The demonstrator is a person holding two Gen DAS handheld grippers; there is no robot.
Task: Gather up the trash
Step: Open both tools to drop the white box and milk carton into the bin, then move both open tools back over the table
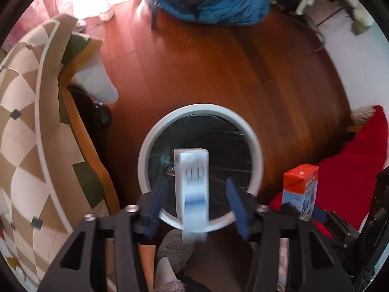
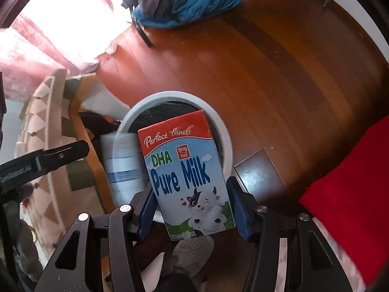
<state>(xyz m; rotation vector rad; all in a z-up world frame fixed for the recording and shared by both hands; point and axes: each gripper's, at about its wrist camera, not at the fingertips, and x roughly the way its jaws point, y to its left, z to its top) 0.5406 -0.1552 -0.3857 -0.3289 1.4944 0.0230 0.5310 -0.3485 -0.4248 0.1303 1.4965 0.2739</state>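
Observation:
A round trash bin with a white rim and a black liner stands on the floor below both grippers. My left gripper is open above it. A white and blue carton hangs blurred between its blue fingers, with a gap on each side. My right gripper is shut on a red, white and blue "Pure Milk" carton, upright over the bin's rim. The blurred white and blue carton shows to its left. The milk carton also appears at the right of the left wrist view.
Reddish wooden floor surrounds the bin. A blue and grey heap of bedding lies at the far side. A patterned beige mat curls up on the left, and red cloth lies on the right. A grey slipper is just below the grippers.

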